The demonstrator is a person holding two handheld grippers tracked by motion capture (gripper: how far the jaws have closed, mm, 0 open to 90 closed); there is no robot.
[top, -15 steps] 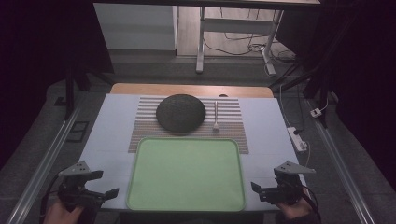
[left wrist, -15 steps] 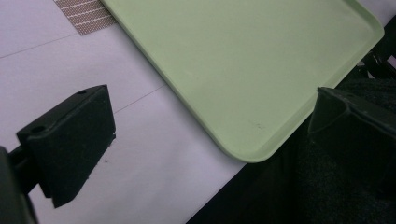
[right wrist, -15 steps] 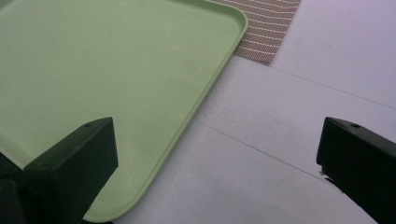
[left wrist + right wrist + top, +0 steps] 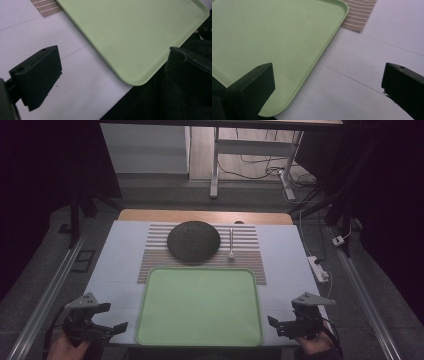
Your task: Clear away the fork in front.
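Note:
A light green tray (image 4: pixel 200 337) lies bare at the near middle of the white table. Behind it a striped mat (image 4: pixel 155 255) carries a dark round bowl turned upside down (image 4: pixel 193 241) and a small pale spoon (image 4: pixel 231 245) to its right. My left gripper (image 4: pixel 107 327) hovers open by the tray's near left corner (image 4: pixel 136 80), nothing between its jaws. My right gripper (image 4: pixel 280 326) is open beside the tray's near right corner (image 4: pixel 284 107), also holding nothing. A hand grips each tool at the bottom edge.
A wooden strip (image 4: pixel 205 216) borders the table's far edge. A white power strip (image 4: pixel 319 268) lies at the right edge. Metal rails (image 4: pixel 45 300) run along both sides. Table legs and cables (image 4: pixel 260 167) stand on the floor beyond.

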